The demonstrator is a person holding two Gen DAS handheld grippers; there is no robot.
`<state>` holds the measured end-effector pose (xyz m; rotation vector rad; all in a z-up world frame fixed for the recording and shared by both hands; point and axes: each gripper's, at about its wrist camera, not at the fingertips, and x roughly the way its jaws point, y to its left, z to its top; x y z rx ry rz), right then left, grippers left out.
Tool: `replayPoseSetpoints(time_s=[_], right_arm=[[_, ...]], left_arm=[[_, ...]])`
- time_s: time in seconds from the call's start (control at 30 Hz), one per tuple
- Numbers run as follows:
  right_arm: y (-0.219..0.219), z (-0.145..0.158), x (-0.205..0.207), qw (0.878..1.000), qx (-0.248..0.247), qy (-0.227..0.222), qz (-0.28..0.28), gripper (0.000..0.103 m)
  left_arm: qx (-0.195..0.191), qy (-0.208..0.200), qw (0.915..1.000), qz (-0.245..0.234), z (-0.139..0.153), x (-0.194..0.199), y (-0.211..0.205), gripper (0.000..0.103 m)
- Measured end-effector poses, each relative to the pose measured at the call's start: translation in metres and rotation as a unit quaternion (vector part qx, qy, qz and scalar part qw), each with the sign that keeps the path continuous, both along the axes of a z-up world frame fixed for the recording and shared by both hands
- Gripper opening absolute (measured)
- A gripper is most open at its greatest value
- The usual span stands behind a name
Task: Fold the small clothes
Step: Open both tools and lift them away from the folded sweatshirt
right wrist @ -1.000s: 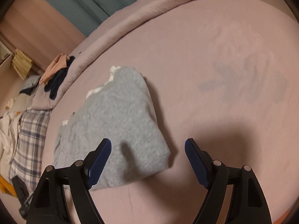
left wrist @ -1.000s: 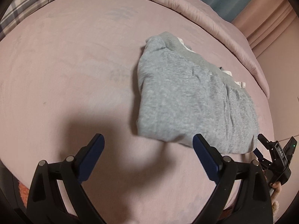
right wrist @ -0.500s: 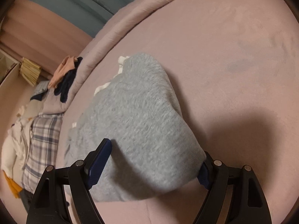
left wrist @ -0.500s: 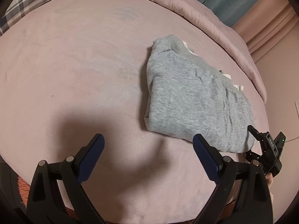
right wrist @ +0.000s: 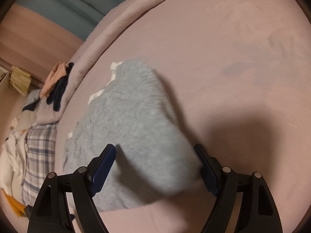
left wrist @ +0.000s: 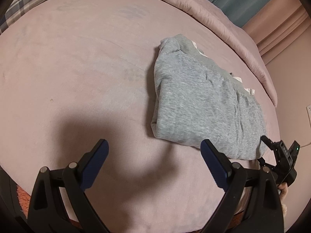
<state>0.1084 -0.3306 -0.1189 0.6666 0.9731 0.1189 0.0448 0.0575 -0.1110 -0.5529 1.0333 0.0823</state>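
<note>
Right tool [right wrist: 154, 156] now closer, grey garment [right wrist: 136, 126] between its spread fingers.

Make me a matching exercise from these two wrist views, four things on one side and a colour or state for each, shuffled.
Things:
1. folded fleece garment
2. bedspread
3. left gripper
4. pillow

Descriptions:
A. plaid pattern
B. grey, lying on the bed
C. dusty pink
D. open over bare bedding

Pairs: 1-B, 2-C, 3-D, 4-A
</note>
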Motion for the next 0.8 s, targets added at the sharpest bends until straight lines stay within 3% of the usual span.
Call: replayPoseSetpoints(time_s=[0.13,0.27,0.57,0.67,0.73,0.77,0.8], right_arm=[[-0.008,-0.003,-0.003,1.0,-0.01,0.004,-0.005,0.082],[0.003,-0.003,0.006,1.0,-0.012,0.001,0.011,0.091],[0.023,-0.01,0.049,0.998,0.048,-0.009,0.032,0.092],[0.027,-0.01,0.058,0.998,0.053,-0.005,0.036,0.077],[0.03,-0.011,0.057,0.999,0.035,-0.002,0.035,0.06],[0.031,-0.011,0.056,0.999,0.025,-0.001,0.034,0.044],[0.03,-0.012,0.055,0.999,0.029,0.0,0.036,0.035]], left_arm=[[-0.002,-0.004,1.0,0.001,0.001,0.0,0.002,0.096],[-0.004,-0.002,1.0,0.003,0.0,0.001,0.002,0.096],[-0.007,0.001,0.9999,0.008,0.0,0.0,0.007,0.096],[-0.009,0.003,0.9999,0.009,-0.001,0.001,0.007,0.096],[-0.01,0.003,0.9999,0.008,-0.001,0.001,0.007,0.096],[-0.011,0.003,0.9999,0.006,0.0,0.001,0.007,0.096],[-0.011,0.002,0.9999,0.006,0.0,0.001,0.007,0.096]])
